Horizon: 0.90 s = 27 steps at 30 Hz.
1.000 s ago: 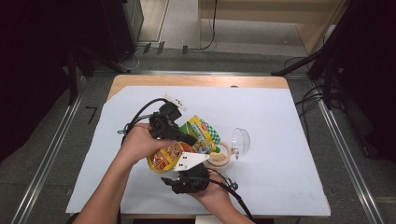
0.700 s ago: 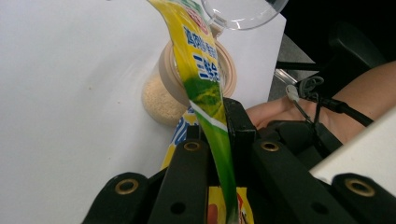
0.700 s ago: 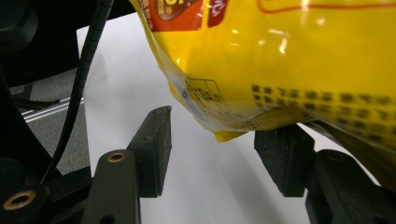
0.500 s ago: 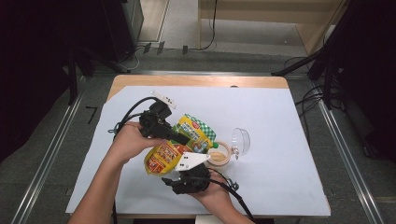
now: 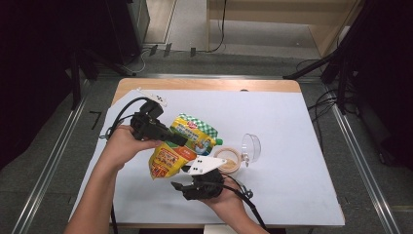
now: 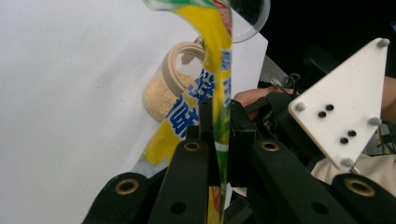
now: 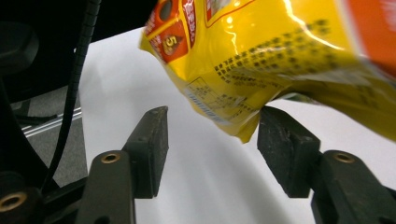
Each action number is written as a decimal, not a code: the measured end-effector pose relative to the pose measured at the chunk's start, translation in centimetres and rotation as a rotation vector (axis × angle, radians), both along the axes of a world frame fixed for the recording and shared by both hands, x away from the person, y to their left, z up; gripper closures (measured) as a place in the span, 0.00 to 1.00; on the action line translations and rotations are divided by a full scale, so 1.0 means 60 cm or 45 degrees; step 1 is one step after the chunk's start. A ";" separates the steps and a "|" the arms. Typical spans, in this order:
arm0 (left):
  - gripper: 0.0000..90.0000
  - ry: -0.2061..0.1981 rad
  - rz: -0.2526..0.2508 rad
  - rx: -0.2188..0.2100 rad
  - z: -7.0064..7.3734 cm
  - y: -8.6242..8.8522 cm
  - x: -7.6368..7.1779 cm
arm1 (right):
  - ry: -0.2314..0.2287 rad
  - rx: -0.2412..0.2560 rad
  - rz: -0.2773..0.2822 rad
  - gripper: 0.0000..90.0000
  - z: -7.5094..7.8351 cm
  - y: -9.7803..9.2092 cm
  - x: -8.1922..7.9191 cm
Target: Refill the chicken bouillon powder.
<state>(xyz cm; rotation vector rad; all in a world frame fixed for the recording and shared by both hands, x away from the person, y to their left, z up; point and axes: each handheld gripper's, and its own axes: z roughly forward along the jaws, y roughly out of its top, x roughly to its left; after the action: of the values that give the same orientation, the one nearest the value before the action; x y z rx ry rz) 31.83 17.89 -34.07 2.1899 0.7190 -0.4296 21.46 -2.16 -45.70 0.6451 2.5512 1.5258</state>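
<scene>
Fingers [image 6: 205, 116] clamped on tilted pouch [image 6: 212, 56]

The left black, blocky hand-held tool [image 5: 181, 140] has a thick black cable looping from its rear and a small white plate with dark dots at its top. Seen close, its two flat black jaws hinge on arms set with brass-coloured rivets. The right black tool [image 5: 176, 185] carries a pale three-cornered plate with rounded corner studs and four dark holes, and trails a black cable. Both of the person's forearms are bare, with no sleeves showing.
</scene>
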 end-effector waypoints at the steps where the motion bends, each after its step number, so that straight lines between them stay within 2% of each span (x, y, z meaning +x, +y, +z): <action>1: 0.99 -0.005 0.007 -0.015 0.002 0.005 0.000 | 0.004 0.000 0.000 0.50 0.001 -0.001 0.000; 4: 0.99 -0.020 0.032 -0.050 0.005 0.018 0.002 | 0.018 -0.023 -0.018 0.50 0.005 -0.004 0.001; 9: 0.99 -0.049 0.124 -0.086 0.009 0.039 0.007 | 0.024 -0.018 -0.008 0.50 0.014 -0.011 0.001; 14: 0.99 -0.087 0.212 -0.125 0.001 0.057 0.019 | 0.046 -0.013 0.001 0.49 0.026 -0.024 -0.003; 20: 0.99 -0.142 0.277 -0.131 -0.010 0.061 0.030 | 0.051 -0.013 0.001 0.49 0.035 -0.045 -0.013; 23: 0.98 -0.152 0.319 -0.134 -0.017 0.058 0.039 | 0.057 -0.011 -0.003 0.49 0.036 -0.056 -0.017; 24: 0.97 -0.145 0.330 -0.132 -0.019 0.057 0.041 | 0.057 -0.007 -0.004 0.49 0.036 -0.060 -0.018; 27: 0.97 -0.170 0.353 -0.111 -0.030 0.048 0.048 | 0.062 -0.011 -0.006 0.49 0.034 -0.068 -0.016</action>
<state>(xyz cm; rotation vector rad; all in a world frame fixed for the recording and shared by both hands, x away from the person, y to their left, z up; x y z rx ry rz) 34.70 20.75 -35.85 1.9799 0.8965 -0.1679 20.48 -6.22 -43.66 0.6955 2.5882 1.5147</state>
